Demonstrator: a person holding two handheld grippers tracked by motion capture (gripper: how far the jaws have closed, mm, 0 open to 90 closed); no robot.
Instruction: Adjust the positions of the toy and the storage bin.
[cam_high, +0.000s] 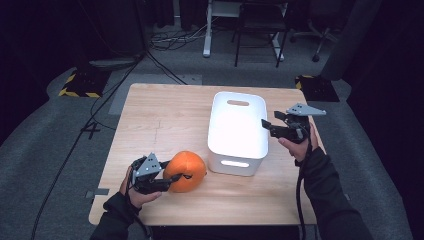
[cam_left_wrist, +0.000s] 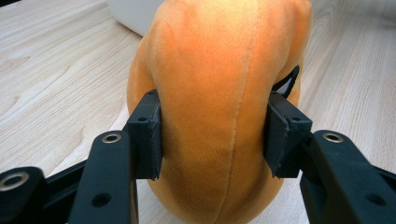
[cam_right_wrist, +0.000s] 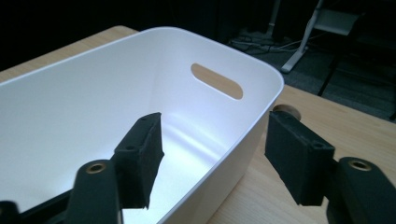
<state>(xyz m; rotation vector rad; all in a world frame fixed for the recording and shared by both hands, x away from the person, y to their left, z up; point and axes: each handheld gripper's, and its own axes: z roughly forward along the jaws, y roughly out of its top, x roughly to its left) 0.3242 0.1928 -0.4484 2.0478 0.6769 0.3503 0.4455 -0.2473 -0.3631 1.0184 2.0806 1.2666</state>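
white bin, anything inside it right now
Nothing shows inside the white bin: its floor and walls look bare in the high view and the right gripper view. The near end's inner wall is hidden from above. The orange plush sits outside it.

Black two-jaw left gripper (cam_high: 172, 180), grey three-cornered plate on top; matching right gripper (cam_high: 267, 126), same grey plate; black cable trailing along right forearm; dark long sleeves with ribbed cuffs; matte black jaw arms with round silver-ringed screw holes; blocky black rubbery pads (cam_left_wrist: 148, 135), edges slightly worn.
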